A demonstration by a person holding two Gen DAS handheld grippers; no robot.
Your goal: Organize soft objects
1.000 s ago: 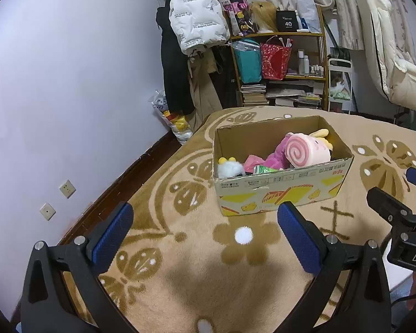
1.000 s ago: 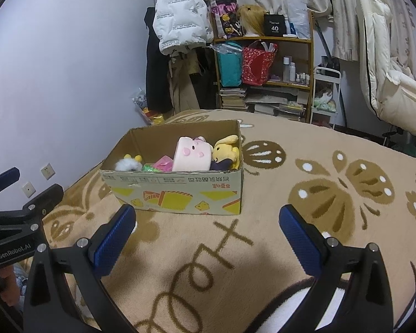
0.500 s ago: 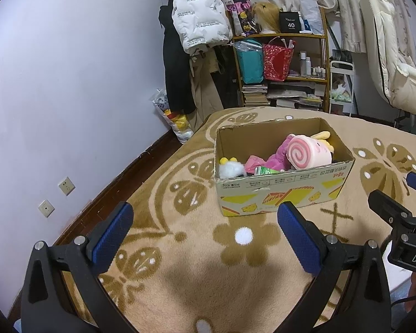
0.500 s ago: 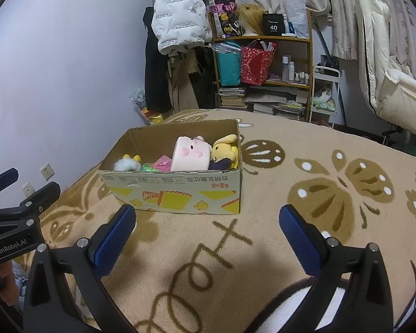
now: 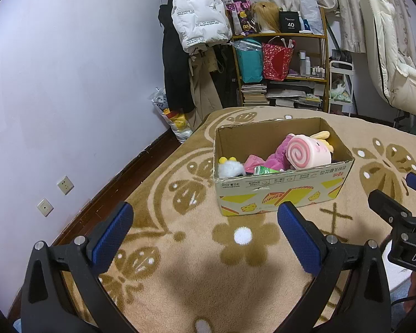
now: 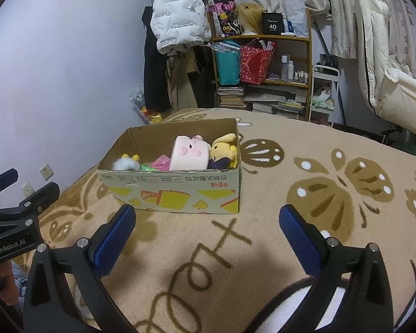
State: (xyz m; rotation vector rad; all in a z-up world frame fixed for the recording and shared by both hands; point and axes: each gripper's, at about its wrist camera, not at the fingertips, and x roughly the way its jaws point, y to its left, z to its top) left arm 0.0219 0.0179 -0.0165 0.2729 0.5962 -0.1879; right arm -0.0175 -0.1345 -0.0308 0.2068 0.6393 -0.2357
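A cardboard box (image 5: 285, 191) (image 6: 174, 194) stands on the tan patterned blanket and holds soft toys: a pink swirl-roll plush (image 5: 307, 154) (image 6: 190, 156), a yellow plush (image 6: 223, 149), a white fluffy toy (image 5: 230, 168) (image 6: 126, 163), pink and purple cloth (image 5: 274, 158) and a green item (image 5: 264, 169). My left gripper (image 5: 205, 222) is open and empty, in front of the box and to its left. My right gripper (image 6: 208, 223) is open and empty, in front of the box's right corner.
A shelf (image 5: 280, 63) with bags, books and bottles stands behind the bed. Coats and a white puffer jacket (image 5: 197, 19) hang beside it. A white padded chair (image 6: 388, 83) is at the right. The wall with sockets (image 5: 65, 184) runs along the left.
Both grippers have drawn back slightly and risen a little; the box sits a bit lower in both views. Jaws stay open.
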